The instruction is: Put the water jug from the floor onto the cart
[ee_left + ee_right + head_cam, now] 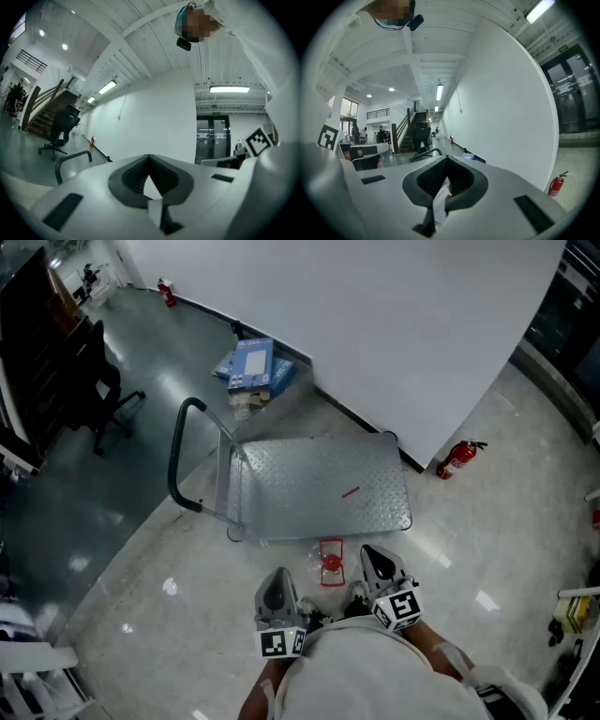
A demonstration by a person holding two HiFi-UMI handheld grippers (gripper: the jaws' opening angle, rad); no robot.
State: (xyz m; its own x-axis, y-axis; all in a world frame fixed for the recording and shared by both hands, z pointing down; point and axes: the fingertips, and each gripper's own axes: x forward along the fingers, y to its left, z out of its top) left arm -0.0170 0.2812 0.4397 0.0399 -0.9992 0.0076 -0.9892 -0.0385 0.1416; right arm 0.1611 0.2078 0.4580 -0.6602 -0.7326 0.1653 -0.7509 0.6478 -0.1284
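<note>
Fingers pressed together on the 2 grippers. Head view: left gripper [277, 579] and right gripper [375, 561] flank the small, blurry water jug [331, 563] on the floor [141, 615], at 6 o'clock of the cart [323, 486]. Left gripper view: jaws closed, empty. Right gripper view: jaws closed, with an unidentifiable red sliver behind them.

open office hall: polished floor [506, 512], staircase [44, 110], office chair [103, 399], fire extinguisher [457, 460]

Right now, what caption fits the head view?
Water jug on floor before the platform cart, left tool and right tool nearby.
</note>
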